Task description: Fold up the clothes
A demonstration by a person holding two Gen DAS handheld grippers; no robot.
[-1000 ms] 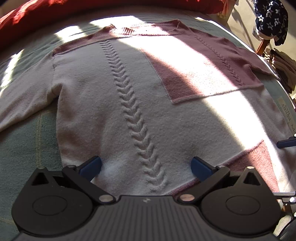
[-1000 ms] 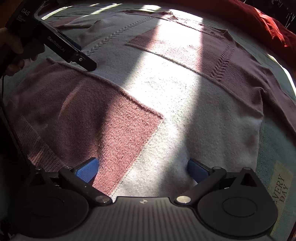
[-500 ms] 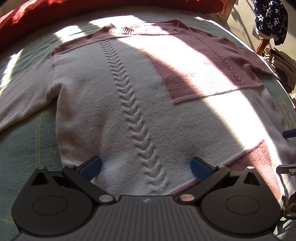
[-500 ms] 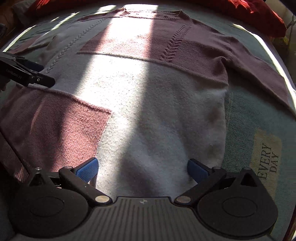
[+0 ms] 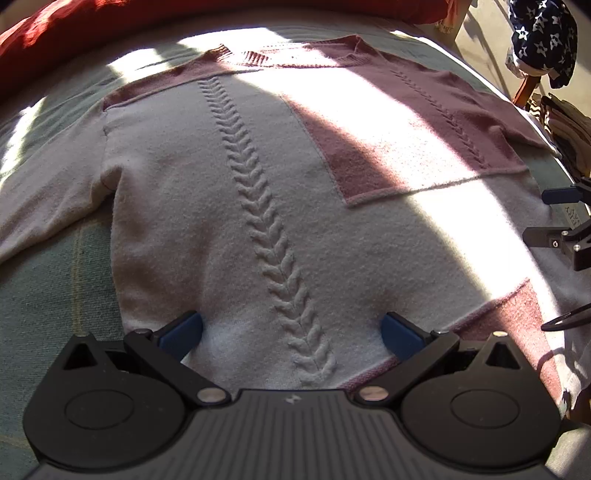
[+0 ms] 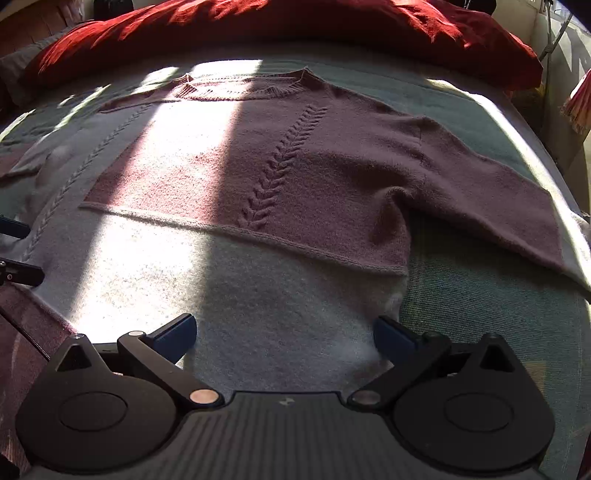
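Both tongs — left tongs (image 5: 291, 332), right tongs (image 6: 284, 332) — gape released over the sweater's (image 5: 207, 221) hem; green bedspread (image 6: 480, 314) bare beside its right edge.

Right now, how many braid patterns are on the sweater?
2 on the sweater: one braid runs down the white half, the other braid down the pink upper panel. Its underside is hidden.

A sweater (image 5: 207, 206) in blocks of pale pink-white and dusty rose, ribbed at the collar and marked by raised braid-like cables, is seen spread on a muted green bedcover (image 6: 480, 314). Beyond the sweater's collar, a deep red blanket (image 6: 295, 22) is shown. To the sweater's right, a navy cloth (image 5: 541, 35) dotted with white stars is visible.
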